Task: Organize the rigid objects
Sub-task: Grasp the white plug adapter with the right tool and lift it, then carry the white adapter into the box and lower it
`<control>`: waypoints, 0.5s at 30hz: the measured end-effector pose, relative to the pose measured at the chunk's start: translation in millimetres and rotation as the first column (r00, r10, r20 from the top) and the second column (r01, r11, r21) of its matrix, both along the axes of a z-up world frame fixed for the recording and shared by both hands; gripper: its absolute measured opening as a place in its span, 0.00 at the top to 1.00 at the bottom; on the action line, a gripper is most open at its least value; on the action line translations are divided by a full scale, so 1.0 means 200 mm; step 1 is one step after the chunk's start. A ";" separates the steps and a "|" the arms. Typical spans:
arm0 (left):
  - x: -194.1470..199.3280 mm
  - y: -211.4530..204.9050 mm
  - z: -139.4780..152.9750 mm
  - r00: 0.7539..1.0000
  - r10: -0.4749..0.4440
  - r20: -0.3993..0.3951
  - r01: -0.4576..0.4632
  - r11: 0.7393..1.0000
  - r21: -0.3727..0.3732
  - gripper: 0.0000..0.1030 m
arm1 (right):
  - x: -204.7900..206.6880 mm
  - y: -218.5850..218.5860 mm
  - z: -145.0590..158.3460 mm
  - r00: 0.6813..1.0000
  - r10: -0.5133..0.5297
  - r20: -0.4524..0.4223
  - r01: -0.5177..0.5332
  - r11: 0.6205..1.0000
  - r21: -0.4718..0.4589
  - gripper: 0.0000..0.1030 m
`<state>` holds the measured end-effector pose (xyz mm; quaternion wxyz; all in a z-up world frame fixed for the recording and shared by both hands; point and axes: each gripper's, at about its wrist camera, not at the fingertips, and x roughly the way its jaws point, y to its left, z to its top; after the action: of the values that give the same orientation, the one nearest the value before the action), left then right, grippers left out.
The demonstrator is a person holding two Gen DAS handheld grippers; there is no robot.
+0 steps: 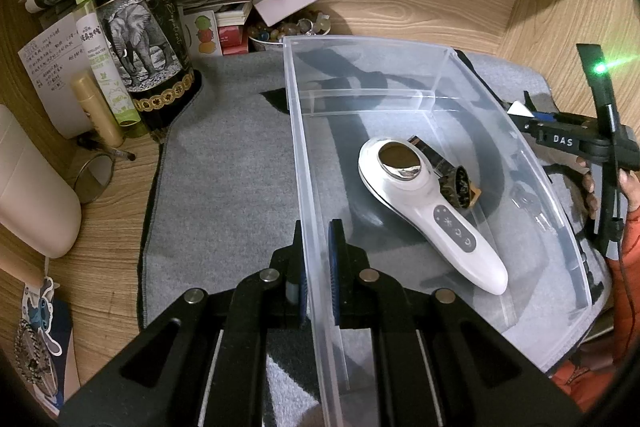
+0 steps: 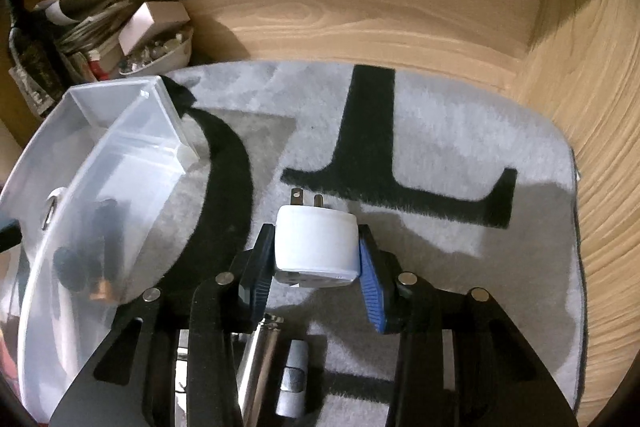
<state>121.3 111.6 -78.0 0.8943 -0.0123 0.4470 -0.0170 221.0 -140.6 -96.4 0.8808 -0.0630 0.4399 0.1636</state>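
- While the left gripper (image 1: 318, 267) pinches the near wall of the clear plastic bin (image 1: 440, 67) — one pad outside, one inside — the bin stands steadied on the grey mat (image 1: 224, 163).
- The right gripper (image 2: 316, 259) clamps the white plug adapter (image 2: 316, 243) between its blue pads (image 2: 370, 287); the prongs point forward, away from the wrist, so the long axis runs along the fingers.
- The bin lies to the left of the adapter, open side up, just beside the right gripper.
- Judgement: the coming move is a leftward carry over the bin's rim — the right hand alone performs it.
- The bin holds a white handheld device (image 1: 424, 211) and a dark object (image 1: 460, 183) touching it; free floor lies toward the far end.
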 end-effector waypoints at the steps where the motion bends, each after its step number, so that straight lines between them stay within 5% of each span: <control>1: 0.00 0.00 0.00 1.000 0.000 0.000 0.000 1.000 0.001 0.92 | -0.01 0.00 0.01 1.000 0.002 0.006 -0.002 1.000 0.004 0.65; 15: 0.00 0.00 0.00 1.000 0.000 0.000 0.000 1.000 0.001 0.92 | -0.17 0.12 0.35 0.980 0.088 0.180 -0.098 0.994 0.046 0.65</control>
<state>121.2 111.5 -78.0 0.8944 -0.0117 0.4468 -0.0169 187.5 -115.9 -25.9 0.9093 -0.0737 0.3514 0.2103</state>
